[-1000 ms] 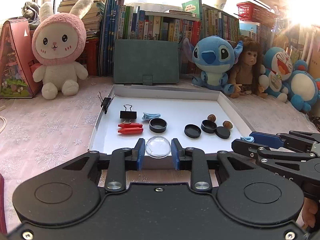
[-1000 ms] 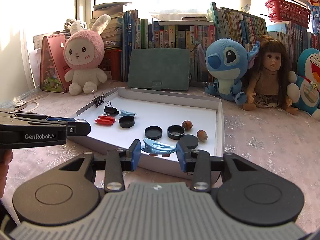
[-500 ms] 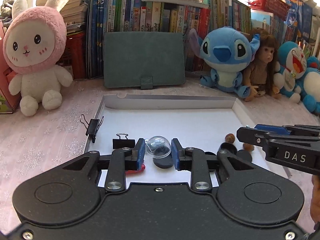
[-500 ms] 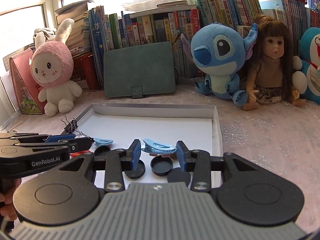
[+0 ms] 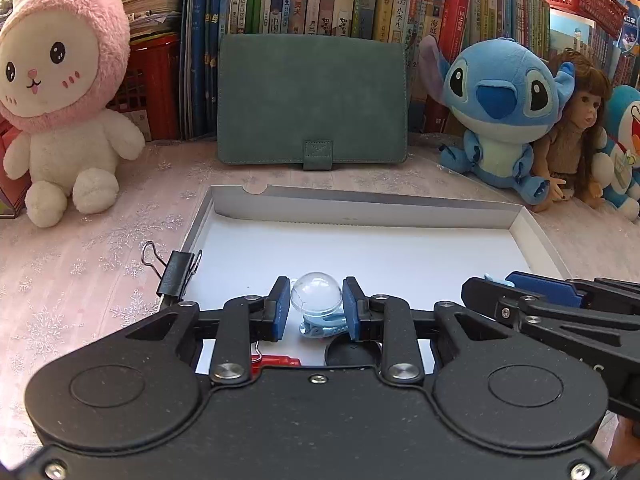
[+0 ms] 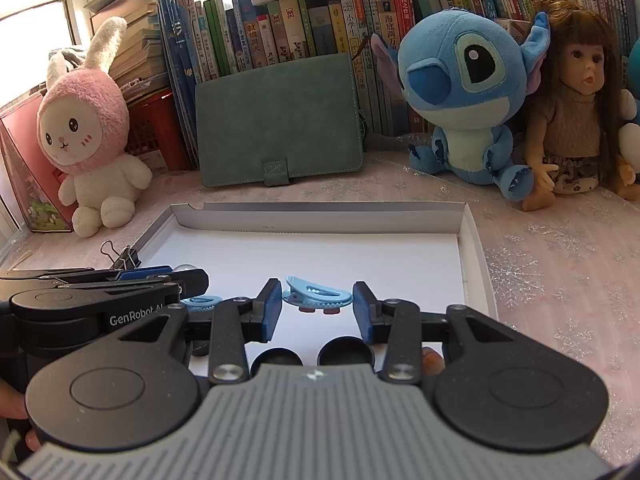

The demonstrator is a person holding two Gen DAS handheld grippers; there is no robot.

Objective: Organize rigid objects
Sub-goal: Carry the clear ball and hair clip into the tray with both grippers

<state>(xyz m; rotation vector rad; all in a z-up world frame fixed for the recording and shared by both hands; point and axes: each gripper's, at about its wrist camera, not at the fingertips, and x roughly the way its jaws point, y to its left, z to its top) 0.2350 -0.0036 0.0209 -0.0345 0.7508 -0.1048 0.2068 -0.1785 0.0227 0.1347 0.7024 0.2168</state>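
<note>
Both hand-held grippers carry small items over the white tray.

The left hand-held gripper (image 5: 316, 306) is clamped on a clear plastic dome (image 5: 316, 294), its blue pads pressing the sides so the round piece cannot roll free. The right hand-held gripper (image 6: 316, 306) has a light-blue hair clip (image 6: 317, 294) between its pads, apparently held by the ends. Both hang above the tray's (image 6: 320, 212) near half; the empty floor toward 12 o'clock looks like the intended drop area. A second blue clip (image 5: 322, 326) and black round caps (image 6: 344, 354) lie below the fingers, and a black binder clip (image 5: 176, 272) grips the rim at 9 o'clock.
</note>
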